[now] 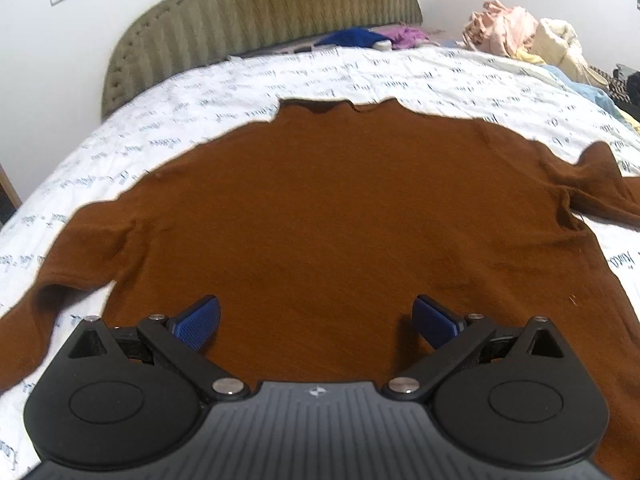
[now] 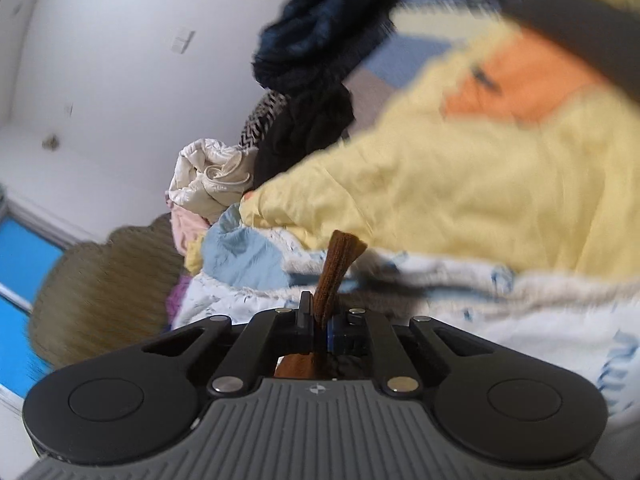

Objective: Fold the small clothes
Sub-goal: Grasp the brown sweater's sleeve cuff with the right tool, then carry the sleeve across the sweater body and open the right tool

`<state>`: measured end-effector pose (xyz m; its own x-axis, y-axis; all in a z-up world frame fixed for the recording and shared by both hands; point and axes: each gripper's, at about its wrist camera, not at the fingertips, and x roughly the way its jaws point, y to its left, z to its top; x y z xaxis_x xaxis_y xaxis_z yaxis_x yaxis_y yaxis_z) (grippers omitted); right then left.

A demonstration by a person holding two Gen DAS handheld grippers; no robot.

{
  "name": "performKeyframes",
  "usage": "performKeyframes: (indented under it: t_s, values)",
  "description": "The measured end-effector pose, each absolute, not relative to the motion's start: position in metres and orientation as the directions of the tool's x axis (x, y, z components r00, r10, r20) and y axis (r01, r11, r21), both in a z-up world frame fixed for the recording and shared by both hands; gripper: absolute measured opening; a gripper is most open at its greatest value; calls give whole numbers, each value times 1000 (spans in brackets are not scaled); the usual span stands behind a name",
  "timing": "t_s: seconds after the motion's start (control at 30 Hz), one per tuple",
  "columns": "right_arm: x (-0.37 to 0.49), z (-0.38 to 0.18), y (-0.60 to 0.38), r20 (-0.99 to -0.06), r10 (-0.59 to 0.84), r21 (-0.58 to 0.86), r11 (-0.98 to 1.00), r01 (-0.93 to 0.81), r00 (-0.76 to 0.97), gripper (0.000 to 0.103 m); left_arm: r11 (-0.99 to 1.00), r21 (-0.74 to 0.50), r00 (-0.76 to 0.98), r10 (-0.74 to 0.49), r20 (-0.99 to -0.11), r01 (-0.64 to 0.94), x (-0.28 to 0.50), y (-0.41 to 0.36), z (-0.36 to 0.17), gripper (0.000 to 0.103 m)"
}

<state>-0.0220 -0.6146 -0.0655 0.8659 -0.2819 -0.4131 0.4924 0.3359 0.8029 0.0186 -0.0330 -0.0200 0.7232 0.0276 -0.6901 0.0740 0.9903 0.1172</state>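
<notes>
Brown sweater point(image 1: 340, 216) flat on bed point(image 1: 440, 76), collar at 12 o'clock. Left gripper point(image 1: 316, 320) fingers spread above hem, empty. Right gripper point(image 2: 320, 320) fingers clenched on brown sleeve cuff point(image 2: 340, 264). Step: sleeve fold starting. Next move probably: carry cuff across body.

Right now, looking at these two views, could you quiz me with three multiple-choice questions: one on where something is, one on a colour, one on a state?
1. Where does the sweater lie?
A. spread flat on the bed
B. on a chair
C. on the floor

2. What colour is the sweater?
A. blue
B. brown
C. yellow

3. How is the right tool?
A. wide open, holding nothing
B. out of view
C. shut on a strip of brown knit

Answers:
1 A, it lies with sleeves out on the printed white cover.
2 B, brown all over.
3 C, the knit strip sticks up from between the closed jaws.
</notes>
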Motion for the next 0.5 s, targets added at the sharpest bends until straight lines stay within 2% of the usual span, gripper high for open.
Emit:
performKeyframes:
  t_s: [0.13,0.23,0.37,0.5]
  values:
    - [-16,-21,-594,-404,-417,656,489,575,814,11,993,113,739,43,-672,44,20,-22,-13,103]
    - [-1,14,-558,-353,-447,506,648,569,822,11,994,109,749,64,-660,11,21,-11,-10,103]
    - [24,46,-495,-306,-340,391,807,443,889,11,996,93,740,72,-668,-13,22,0,-11,103]
    - [53,61,-437,-317,-193,363,880,307,929,11,996,86,736,77,-673,-26,20,9,-11,103]
